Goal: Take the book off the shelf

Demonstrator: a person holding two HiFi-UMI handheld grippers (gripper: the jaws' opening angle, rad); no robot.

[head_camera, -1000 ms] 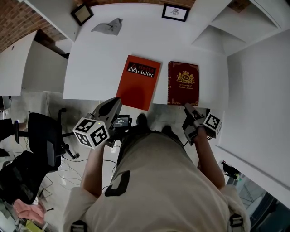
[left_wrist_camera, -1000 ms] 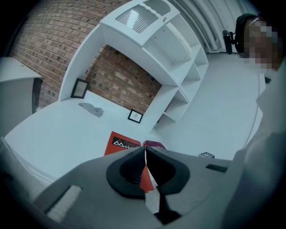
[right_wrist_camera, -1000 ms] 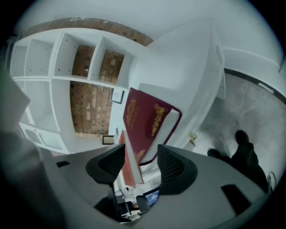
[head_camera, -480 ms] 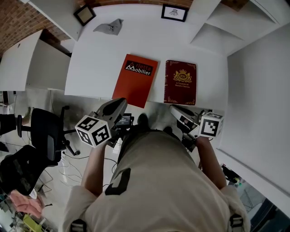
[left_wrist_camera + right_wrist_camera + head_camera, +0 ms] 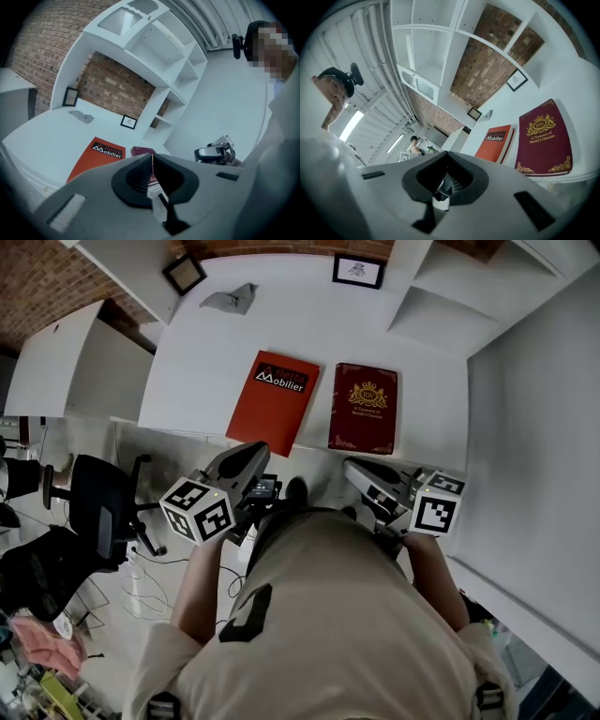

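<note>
Both the left gripper [image 5: 251,454] and the right gripper [image 5: 352,468] are clenched shut on nothing. The red book [image 5: 364,409] lies flat on the white shelf [image 5: 211,362] just ahead of the right gripper, the nearer one, with its long side running straight away. The orange book [image 5: 274,401] lies likewise ahead of the left.

Left claw [image 5: 251,454] closed; right claw [image 5: 352,466] just closed, empty.

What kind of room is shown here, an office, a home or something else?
Most likely an office or studio workspace. A white table stands below white shelves set against a brick wall, and a black office chair stands on the floor beside it.
</note>
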